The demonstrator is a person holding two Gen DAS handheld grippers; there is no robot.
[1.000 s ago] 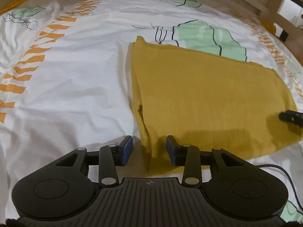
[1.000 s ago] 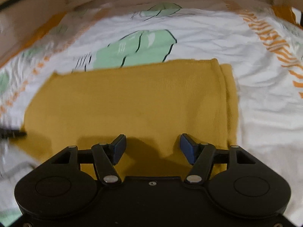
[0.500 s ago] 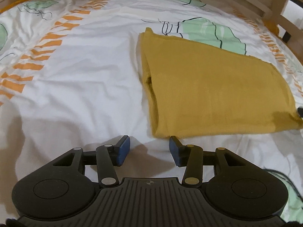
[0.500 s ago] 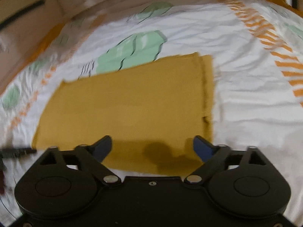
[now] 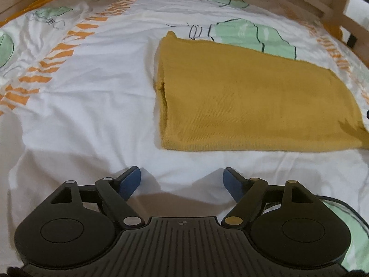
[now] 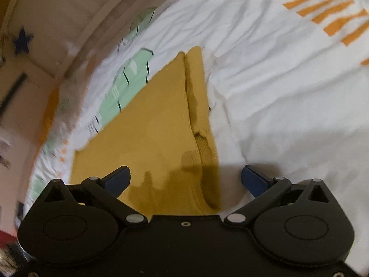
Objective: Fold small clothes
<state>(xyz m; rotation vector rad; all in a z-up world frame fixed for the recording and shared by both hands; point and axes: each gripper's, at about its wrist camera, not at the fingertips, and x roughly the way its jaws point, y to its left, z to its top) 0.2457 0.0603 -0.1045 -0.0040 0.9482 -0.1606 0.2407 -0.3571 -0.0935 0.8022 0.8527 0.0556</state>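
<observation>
Left gripper (image 5: 182, 180): jaws spread wide and opening, blue pads (image 5: 130, 180) clear of everything, nothing between them, only white bedsheet (image 5: 92, 106) under the tips. Folded mustard-yellow garment (image 5: 249, 101) lies flat on the sheet just ahead and to the right of this gripper, not touching it; doubled layered edge on its left side, near edge straight.

Right gripper (image 6: 185, 179): jaws also opening, spread wide, pads (image 6: 253, 180) not pressing anything. The garment's (image 6: 147, 138) near corner shows in the gap between the fingers, lying loose below, gripper shadow on the cloth. View blurred and tilted. Layered edge runs along the garment's right side here.

Sheet has green shapes (image 5: 253, 34) and orange stripes (image 5: 60, 53). Wooden bed frame (image 5: 332, 2) behind. Black cable (image 5: 341, 205) at lower right of left view.
</observation>
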